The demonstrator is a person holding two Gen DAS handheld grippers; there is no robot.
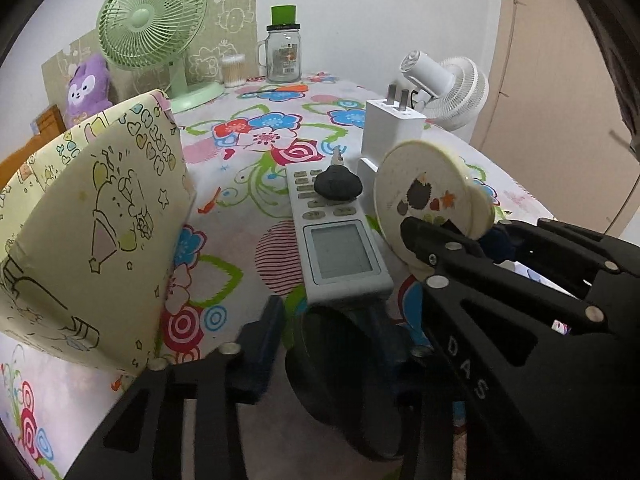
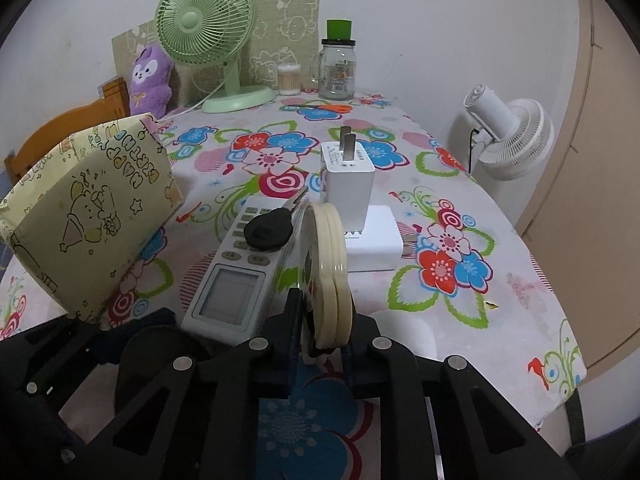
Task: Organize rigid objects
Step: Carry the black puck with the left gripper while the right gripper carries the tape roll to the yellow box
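While right tool (image 2: 320, 354) clamps one disc (image 2: 326, 276), two chargers (image 2: 349, 178) wait.

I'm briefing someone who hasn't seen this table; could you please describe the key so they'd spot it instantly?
Start at the grey remote control lying mid-table on the floral tablecloth. The key rests on its button end. Unlike the white chargers beside it, it has a fat black head and a thin metal blade.

Remote (image 1: 336, 236) of smooth grey plastic with a glossy screen; charger (image 2: 347, 176) glossy white plastic, metal prongs; surface (image 2: 460, 208) under matt floral cloth; claws (image 2: 320, 360) matt black plastic.
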